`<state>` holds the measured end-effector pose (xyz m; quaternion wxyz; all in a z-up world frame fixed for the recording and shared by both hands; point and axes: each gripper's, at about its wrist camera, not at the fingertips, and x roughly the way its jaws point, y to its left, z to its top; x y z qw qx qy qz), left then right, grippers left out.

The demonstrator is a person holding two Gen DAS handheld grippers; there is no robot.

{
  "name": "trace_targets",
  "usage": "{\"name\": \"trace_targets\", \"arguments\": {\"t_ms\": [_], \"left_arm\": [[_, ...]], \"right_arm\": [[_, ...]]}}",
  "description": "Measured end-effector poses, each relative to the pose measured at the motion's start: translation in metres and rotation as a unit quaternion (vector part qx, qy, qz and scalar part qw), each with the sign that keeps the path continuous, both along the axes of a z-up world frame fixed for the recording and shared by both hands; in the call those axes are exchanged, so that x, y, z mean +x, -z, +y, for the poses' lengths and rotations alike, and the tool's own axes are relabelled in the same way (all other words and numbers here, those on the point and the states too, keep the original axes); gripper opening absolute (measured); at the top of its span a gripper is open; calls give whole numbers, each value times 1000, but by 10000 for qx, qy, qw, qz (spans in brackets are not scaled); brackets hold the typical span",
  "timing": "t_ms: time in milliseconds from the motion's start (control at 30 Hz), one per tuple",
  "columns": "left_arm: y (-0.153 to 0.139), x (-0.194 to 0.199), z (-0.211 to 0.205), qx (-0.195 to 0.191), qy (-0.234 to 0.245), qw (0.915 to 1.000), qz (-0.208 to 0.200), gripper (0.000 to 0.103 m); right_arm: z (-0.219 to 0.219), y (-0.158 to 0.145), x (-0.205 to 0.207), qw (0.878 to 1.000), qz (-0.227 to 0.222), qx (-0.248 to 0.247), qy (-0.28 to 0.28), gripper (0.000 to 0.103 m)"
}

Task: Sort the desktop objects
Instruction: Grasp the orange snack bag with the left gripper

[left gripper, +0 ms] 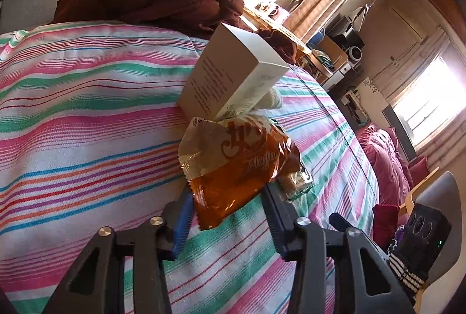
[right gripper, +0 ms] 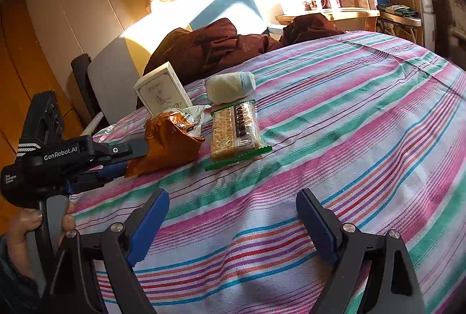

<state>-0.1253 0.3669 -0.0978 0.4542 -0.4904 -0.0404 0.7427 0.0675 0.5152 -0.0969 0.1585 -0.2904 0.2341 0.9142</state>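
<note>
Left wrist view puts the left gripper [left gripper: 227,215] right at the crinkly orange-brown foil muffin packet [left gripper: 233,168], its blue-padded fingers [left gripper: 183,226] spread apart on either side of the packet's near end, not yet pinching it as far as I can judge. That packet lies on the pink, green and white striped cloth [left gripper: 87,110], with the tall white cardboard box [left gripper: 230,72] standing just behind it and touching its far edge, the clear-wrapped cracker pack with green trim [right gripper: 236,133] just beside it, and the rolled cream-white sock [right gripper: 230,87] beyond the crackers. The right gripper [right gripper: 233,223] hovers well short of the packet over bare cloth, fingers wide apart, holding nothing. My read: the packet is light, puffy and slippery, with a squashable muffin inside, so a gentle pinch on the crimped end seam looks safest.
</note>
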Motion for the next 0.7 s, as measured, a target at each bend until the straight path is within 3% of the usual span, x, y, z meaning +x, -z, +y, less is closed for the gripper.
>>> {"name": "trace_targets", "arguments": {"t_ms": [233,300,333,500,700], "left_arm": [[-7,23,-5,-345,158,9977,560,44],[-16,22,-6,-425,120,9955,843,62],[-21,22,-7,-465,100,9940,984,66],[-41,24,10,-724,358,9836,1616,77],[-45,26,30,-1043,814,9690,2085,79]], "right_arm": [[7,-14,-5,10000,-6,78,47,90],[10,-20,-9,9999,8,136,55,90],[11,-23,-11,9998,14,167,55,90],[18,-31,-23,9997,62,214,56,91],[19,-31,-36,9998,150,152,4,91]]}}
